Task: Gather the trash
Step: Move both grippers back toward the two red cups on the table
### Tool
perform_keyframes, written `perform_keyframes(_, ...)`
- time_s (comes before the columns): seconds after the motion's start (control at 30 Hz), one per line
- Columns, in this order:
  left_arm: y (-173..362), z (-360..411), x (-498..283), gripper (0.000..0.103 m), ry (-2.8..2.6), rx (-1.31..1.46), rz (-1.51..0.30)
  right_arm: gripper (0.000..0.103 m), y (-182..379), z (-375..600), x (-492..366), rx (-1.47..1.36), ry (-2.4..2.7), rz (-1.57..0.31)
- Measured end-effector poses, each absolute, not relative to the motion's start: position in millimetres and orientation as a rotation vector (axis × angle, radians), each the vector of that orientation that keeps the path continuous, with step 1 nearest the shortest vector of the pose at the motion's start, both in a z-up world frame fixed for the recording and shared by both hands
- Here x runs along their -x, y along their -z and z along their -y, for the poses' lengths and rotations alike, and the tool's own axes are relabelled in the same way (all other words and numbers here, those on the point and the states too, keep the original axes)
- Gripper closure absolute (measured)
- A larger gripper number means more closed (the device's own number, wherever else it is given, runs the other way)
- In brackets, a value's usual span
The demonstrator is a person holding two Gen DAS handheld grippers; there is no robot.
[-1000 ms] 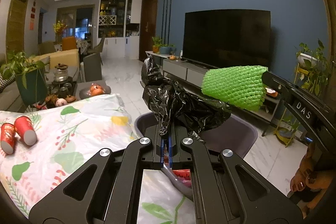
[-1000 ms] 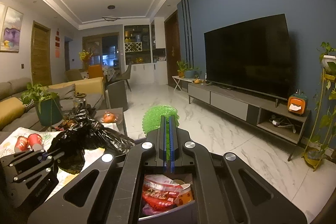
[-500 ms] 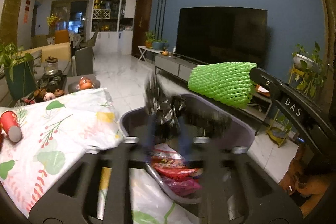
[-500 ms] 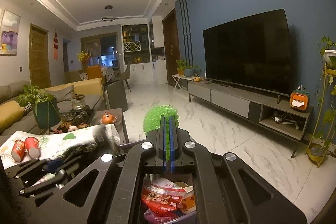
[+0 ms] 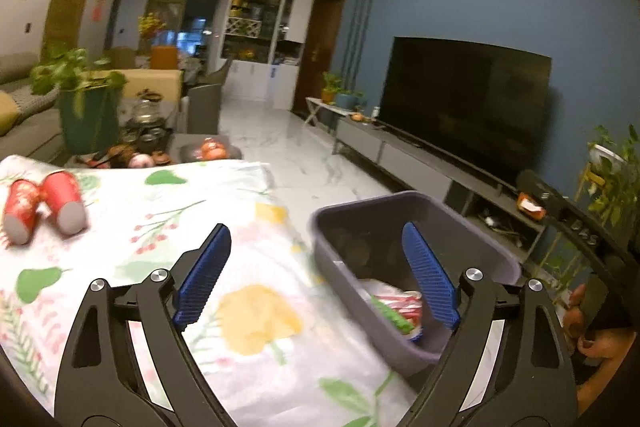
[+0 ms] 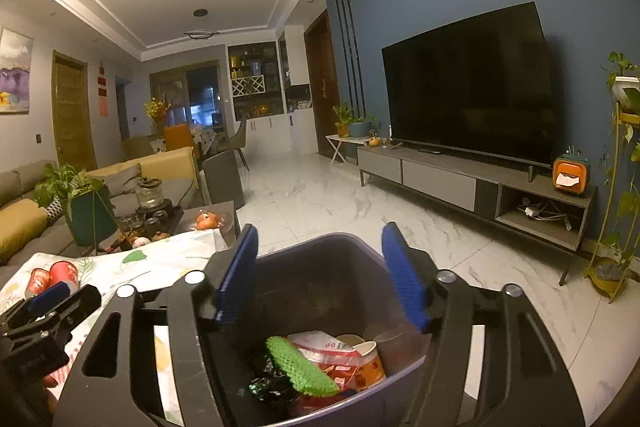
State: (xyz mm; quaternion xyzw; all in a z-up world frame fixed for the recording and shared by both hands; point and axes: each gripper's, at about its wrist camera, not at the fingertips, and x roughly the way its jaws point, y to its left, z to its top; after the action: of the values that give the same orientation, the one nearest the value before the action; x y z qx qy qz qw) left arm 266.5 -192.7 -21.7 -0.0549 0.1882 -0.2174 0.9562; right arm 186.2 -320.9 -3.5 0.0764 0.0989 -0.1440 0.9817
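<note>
Hovering wide open, left gripper point(image 5: 316, 275) holds nothing; its left blue pad sits over the floral cloth point(image 5: 240, 307) on the bench, its right pad over the bin point(image 5: 472, 227). Right gripper point(image 6: 320, 275) is also spread wide and empty, both pads above the bin point(image 6: 320, 251) mouth, touching nothing that I can see.

Bin stands just beside the bench's right edge, against the hanging cloth. Inside: green foam net point(image 6: 300, 367) lying tilted on top, black bag point(image 6: 268, 383) beside it, red wrappers point(image 6: 336, 355), paper cup point(image 6: 370, 359) on its side. From the left wrist only a strip of green and red shows at the bin's near end.

Two red cups point(image 5: 44, 207) lie on their sides at the far left of the cloth, touching each other, well apart from the bin.

Open room: bare marble floor point(image 6: 360, 203) beyond and right of the bin up to the TV stand point(image 6: 472, 183). Far end of the bench is crowded: plant pot point(image 5: 86, 119), glassware, fruit plate. A hand point(image 5: 592, 331) shows at the lower right of the left wrist view, on the right tool's handle.
</note>
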Motion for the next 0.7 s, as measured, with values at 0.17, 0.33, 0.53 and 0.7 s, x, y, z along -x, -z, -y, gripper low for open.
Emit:
perform_keyframes(0.17, 25, 155, -254, 0.017, 0.351, 0.106, -0.376, 0.029, 0, 303, -178, -0.148, 0.266, -0.18)
perform_keyframes(0.33, 26, 96, -241, 0.016, 0.196, 0.089, -0.366, 0.019, -3, 271, -179, -0.129, 0.205, -0.176)
perform_keyframes(0.53, 27, 19, -236, 0.016, 0.032, 0.087, -0.367, 0.017, -4, 213, -194, -0.088, 0.091, -0.187)
perform_keyframes(0.7, 30, -41, -234, 0.016, -0.064, 0.123, -0.377, 0.016, -1, 156, -215, -0.052, -0.003, -0.204)
